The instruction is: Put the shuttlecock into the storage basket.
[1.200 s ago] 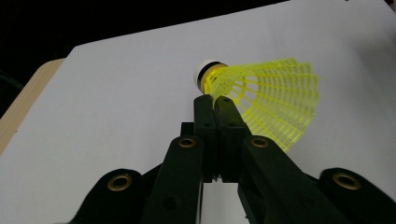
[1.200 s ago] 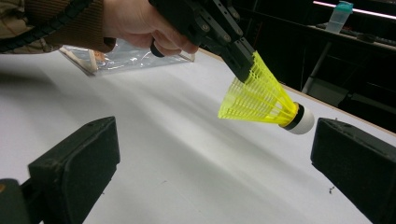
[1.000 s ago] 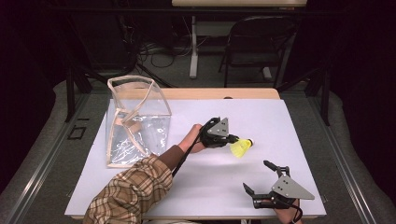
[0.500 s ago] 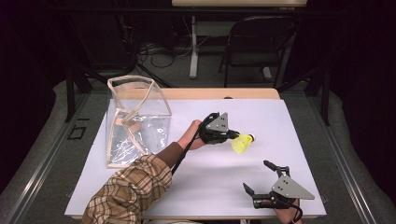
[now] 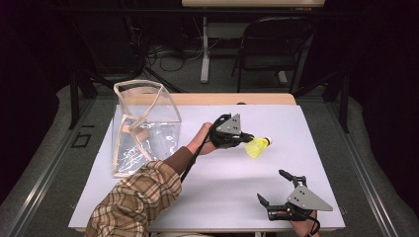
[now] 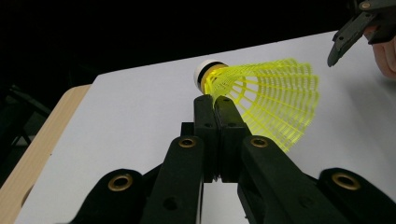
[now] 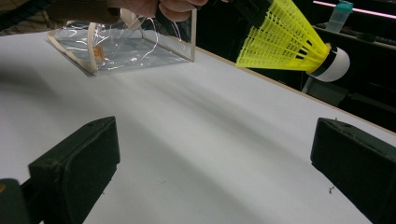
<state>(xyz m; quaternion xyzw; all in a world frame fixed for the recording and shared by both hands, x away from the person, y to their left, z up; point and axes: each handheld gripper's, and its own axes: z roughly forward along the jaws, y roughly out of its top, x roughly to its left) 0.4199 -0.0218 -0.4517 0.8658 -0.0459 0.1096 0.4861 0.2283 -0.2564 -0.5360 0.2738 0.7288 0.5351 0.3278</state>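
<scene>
Left gripper [image 5: 245,138], frame centre, pinches the yellow shuttlecock [image 5: 257,147] by its skirt: featherlight, springy, crushable; the cork is firmer. Right gripper [image 5: 274,187] jaws gape wide.

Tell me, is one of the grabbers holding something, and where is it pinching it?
Yes. The left gripper holds the yellow shuttlecock, jaws shut on the netted skirt just behind the white cap. The right gripper is open and holds nothing.

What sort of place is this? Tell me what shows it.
Probably a lab or recording room, not a home: a white table under dark surrounds, loose cables on the floor, and a folding chair behind.
</scene>
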